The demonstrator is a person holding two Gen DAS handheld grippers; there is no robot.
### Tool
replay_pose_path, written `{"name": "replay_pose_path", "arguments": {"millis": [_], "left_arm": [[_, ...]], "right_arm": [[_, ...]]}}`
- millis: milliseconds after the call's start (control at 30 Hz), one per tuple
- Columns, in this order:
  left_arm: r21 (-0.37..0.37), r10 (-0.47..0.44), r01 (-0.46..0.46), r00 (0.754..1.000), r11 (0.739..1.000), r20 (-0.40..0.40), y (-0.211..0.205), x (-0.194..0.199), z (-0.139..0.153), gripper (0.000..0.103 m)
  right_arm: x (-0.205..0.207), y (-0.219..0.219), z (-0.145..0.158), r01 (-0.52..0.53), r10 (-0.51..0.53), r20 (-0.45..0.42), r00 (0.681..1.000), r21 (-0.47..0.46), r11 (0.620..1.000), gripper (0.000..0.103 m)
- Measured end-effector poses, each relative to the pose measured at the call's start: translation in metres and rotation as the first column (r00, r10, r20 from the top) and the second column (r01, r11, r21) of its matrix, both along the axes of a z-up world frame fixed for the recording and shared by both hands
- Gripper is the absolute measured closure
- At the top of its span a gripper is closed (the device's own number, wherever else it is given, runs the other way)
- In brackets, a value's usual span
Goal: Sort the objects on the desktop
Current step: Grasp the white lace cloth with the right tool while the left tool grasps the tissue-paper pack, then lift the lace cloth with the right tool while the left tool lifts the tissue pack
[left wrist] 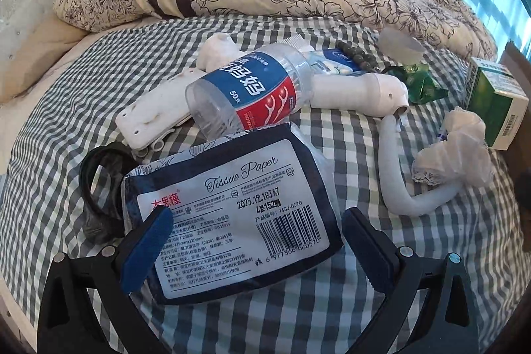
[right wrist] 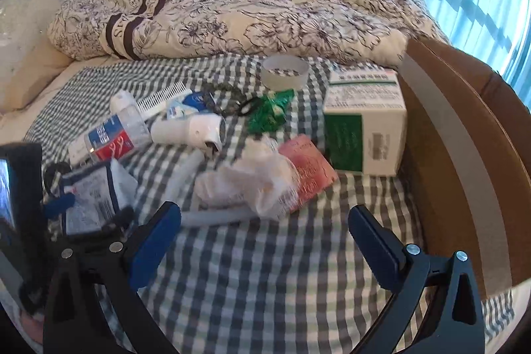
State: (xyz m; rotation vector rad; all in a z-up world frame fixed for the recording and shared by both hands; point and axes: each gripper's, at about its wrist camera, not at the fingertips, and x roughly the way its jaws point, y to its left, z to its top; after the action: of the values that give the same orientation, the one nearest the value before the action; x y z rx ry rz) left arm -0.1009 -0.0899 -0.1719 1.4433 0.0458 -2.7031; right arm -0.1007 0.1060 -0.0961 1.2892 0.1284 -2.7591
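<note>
Left gripper point(left wrist: 255, 241): jaws released, spread wide over the bed point(left wrist: 252, 314).
Tissue pack point(left wrist: 232, 208): lies flat between the left jaws, left pad over its corner, right pad just clear of its edge.
Floss bottle point(left wrist: 252, 92): on its side, just beyond the pack.
Right gripper point(right wrist: 265, 238): jaws released, only bare checked sheet between them.
Crumpled plastic bag point(right wrist: 252, 184): just ahead of the right jaws.
Green box point(right wrist: 365, 121): farther ahead, to the right.

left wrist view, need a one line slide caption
Open left gripper straddles a tissue pack amid clutter on a checked sheet.
</note>
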Motion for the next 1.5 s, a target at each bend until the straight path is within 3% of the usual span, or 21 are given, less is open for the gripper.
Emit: {"name": "replay_pose_path", "arguments": {"millis": [100, 233, 300, 367, 433, 533, 733, 833, 1133, 1200, 1233, 1267, 1367, 1500], "left_arm": [[0.016, -0.007, 0.007, 1.0, 1.0, 0.014, -0.004, 0.001, 0.0, 0.001], [0.087, -0.014, 0.015, 1.0, 0.996, -0.01, -0.01, 0.006, 0.008, 0.026], [0.128, -0.024, 0.025, 1.0, 0.991, -0.008, -0.012, 0.009, 0.009, 0.035], [0.143, -0.038, 0.038, 0.999, 0.989, -0.005, -0.012, 0.012, 0.01, 0.046], [0.158, -0.053, 0.053, 0.999, 0.986, -0.003, -0.01, 0.014, 0.011, 0.06], [0.183, -0.064, 0.063, 0.998, 0.981, -0.001, -0.009, 0.016, 0.013, 0.072], [0.17, -0.073, 0.077, 0.997, 0.982, -0.03, -0.004, 0.028, 0.031, 0.089], [0.149, -0.078, 0.084, 0.996, 0.985, -0.047, -0.002, 0.032, 0.043, 0.091], [0.103, -0.06, 0.067, 0.996, 0.992, -0.071, -0.007, 0.043, 0.059, 0.089], [0.077, -0.048, 0.054, 0.996, 0.996, -0.074, -0.007, 0.042, 0.055, 0.066], [0.06, -0.038, 0.043, 0.997, 0.997, -0.068, -0.007, 0.042, 0.049, 0.032], [0.032, -0.031, 0.033, 0.998, 0.999, -0.055, -0.008, 0.041, 0.041, 0.013], [-0.027, -0.031, 0.031, 0.999, 0.999, -0.032, -0.009, 0.042, 0.022, 0.012], [0.009, -0.052, 0.052, 0.998, 0.999, 0.029, -0.013, 0.042, 0.002, 0.012]], "right_arm": [[-0.015, -0.007, -0.005, -0.027, 0.027, 0.015, 1.0, 0.007, 1.0, 0.002], [-0.032, -0.015, -0.019, -0.04, 0.038, 0.041, 0.998, 0.029, 0.999, 0.005], [-0.04, -0.016, -0.028, -0.036, 0.034, 0.07, 0.997, 0.025, 0.999, 0.018], [-0.049, -0.015, -0.04, -0.029, 0.028, 0.122, 0.992, 0.013, 0.999, 0.055], [-0.054, -0.014, -0.051, -0.02, 0.017, 0.169, 0.985, 0.016, 1.0, 0.081], [-0.048, -0.011, -0.054, -0.013, 0.01, 0.164, 0.986, 0.015, 1.0, 0.092], [-0.028, -0.007, -0.038, -0.01, 0.01, 0.128, 0.992, 0.002, 1.0, 0.093], [-0.02, -0.007, -0.029, -0.015, 0.016, 0.116, 0.993, -0.008, 1.0, 0.093], [-0.004, -0.003, -0.001, -0.016, 0.018, 0.067, 0.998, -0.027, 1.0, 0.093], [-0.002, -0.002, 0.001, -0.016, 0.018, 0.065, 0.998, -0.03, 0.999, 0.093], [-0.001, -0.001, 0.002, -0.014, 0.015, 0.064, 0.998, -0.03, 0.999, 0.093], [0.001, -0.001, 0.002, -0.013, 0.015, 0.065, 0.998, -0.034, 0.999, 0.093], [0.004, 0.003, 0.001, -0.003, 0.005, 0.069, 0.998, -0.038, 0.999, 0.093], [0.001, 0.007, -0.004, 0.015, -0.011, 0.087, 0.996, -0.048, 0.999, 0.093]]}}
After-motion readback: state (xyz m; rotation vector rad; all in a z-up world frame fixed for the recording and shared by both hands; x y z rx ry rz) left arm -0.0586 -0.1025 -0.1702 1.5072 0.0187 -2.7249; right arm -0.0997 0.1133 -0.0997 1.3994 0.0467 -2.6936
